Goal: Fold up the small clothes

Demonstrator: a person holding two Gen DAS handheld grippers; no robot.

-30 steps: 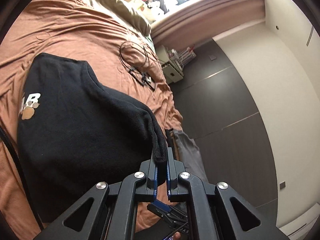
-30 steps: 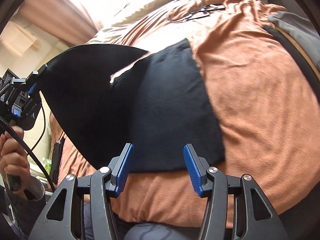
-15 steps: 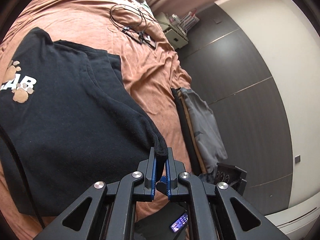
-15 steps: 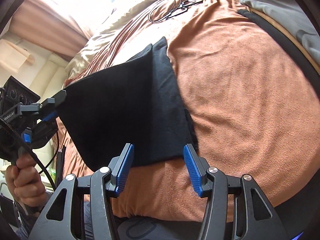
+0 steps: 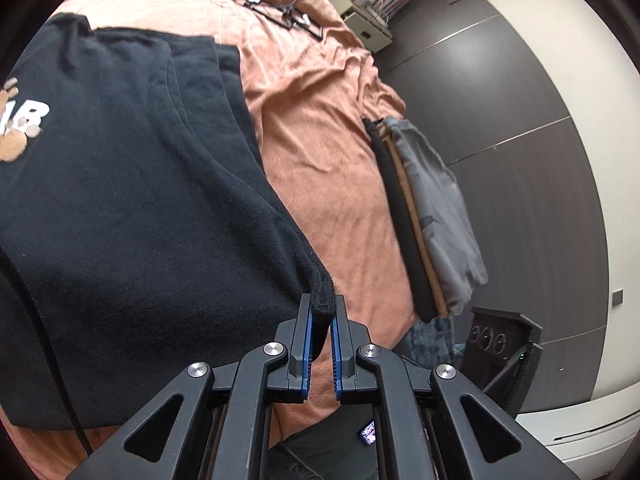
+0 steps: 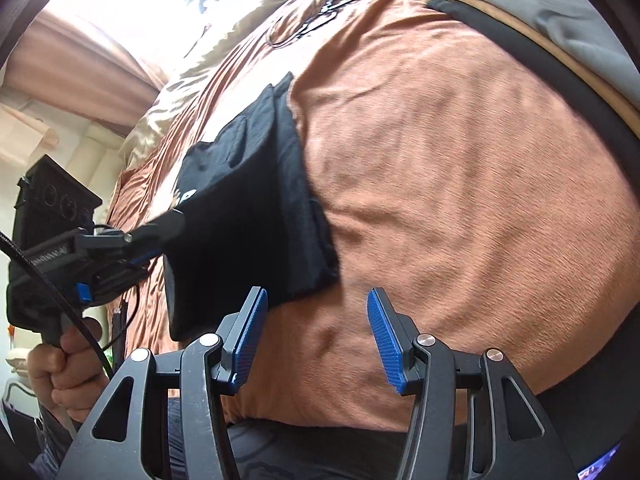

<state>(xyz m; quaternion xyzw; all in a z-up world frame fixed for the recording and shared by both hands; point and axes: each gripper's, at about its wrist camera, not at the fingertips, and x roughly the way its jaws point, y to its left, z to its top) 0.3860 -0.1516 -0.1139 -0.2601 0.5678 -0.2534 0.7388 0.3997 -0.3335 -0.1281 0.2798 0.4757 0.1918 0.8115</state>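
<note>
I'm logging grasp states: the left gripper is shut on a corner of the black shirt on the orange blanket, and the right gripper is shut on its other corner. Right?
Not quite. The left gripper is shut on the black shirt, which lies on the orange blanket, but the right gripper is open and holds nothing, as the right wrist view shows.

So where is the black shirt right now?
The black shirt lies on the orange bedspread, one corner pinched in the left gripper; the right gripper hovers open nearby.
</note>
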